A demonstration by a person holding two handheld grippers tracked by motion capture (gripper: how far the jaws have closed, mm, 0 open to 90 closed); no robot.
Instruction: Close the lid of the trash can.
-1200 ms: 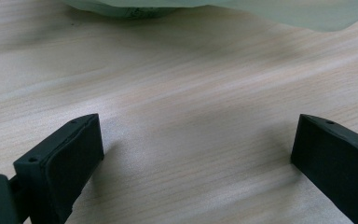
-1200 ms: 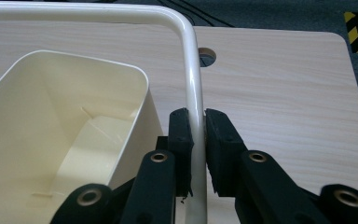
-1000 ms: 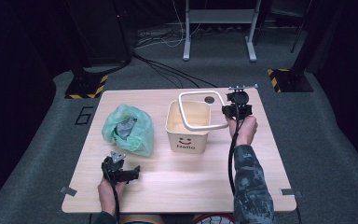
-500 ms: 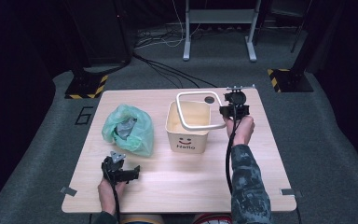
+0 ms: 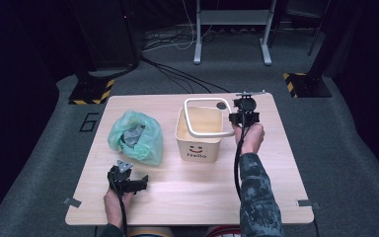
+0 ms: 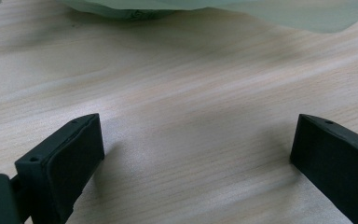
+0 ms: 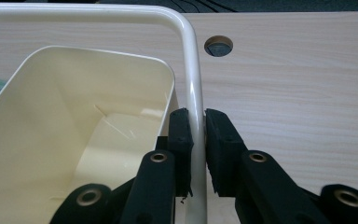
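Over the last second very little was altered on the table (image 5: 192, 197). The right gripper (image 7: 198, 128) was kept clamped on the white handle (image 7: 192, 79) of the cream bucket (image 5: 197, 148), its pads pressed against either side of the bar just below the handle's rounded corner. In the high view the handle was seen lifted off the rim and swung towards the person's right. Compared with the earlier pictures, the hand appeared to have been drawn back a touch, though the shift was too slight to be called with confidence at that distance. The bucket itself was left standing where it had been, upright near the middle of the table, its smiling face turned to the person and its inside empty as far as could be seen.

The left gripper (image 6: 196, 154) was held still on the near left part of the table, jaws spread wide with nothing between them. The green bag (image 5: 135, 138) lay just beyond it, untouched and apart from the bucket.

From this it was judged that the grip on the handle had been secured but the bucket had not yet been lifted or carried, and that the bag was yet to be dealt with.
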